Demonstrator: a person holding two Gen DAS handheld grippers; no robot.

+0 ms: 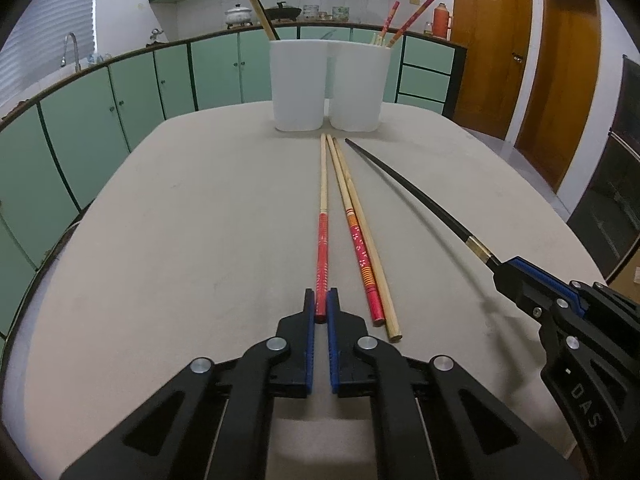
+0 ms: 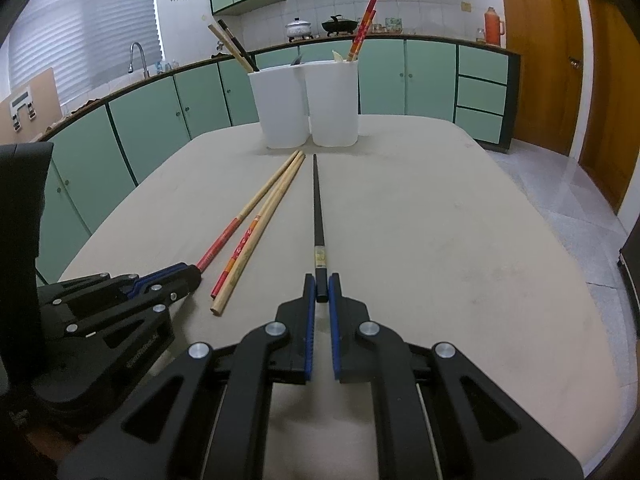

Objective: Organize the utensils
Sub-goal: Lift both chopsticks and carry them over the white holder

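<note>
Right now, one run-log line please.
left gripper: shut on red-handled chopstick | right gripper: shut on black chopstick | two chopsticks loose on table

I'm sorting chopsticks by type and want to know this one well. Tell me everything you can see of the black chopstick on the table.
The black chopstick is long, slim and dark, seemingly lacquered, tapering to a narrow tip that points toward the two white containers. A gold-coloured band circles it near the thick end. It lies on the beige table, apart from the three wooden chopsticks to its left. The right hand-held gripper is shut on its thick end, blue pads pressing both sides.
</note>
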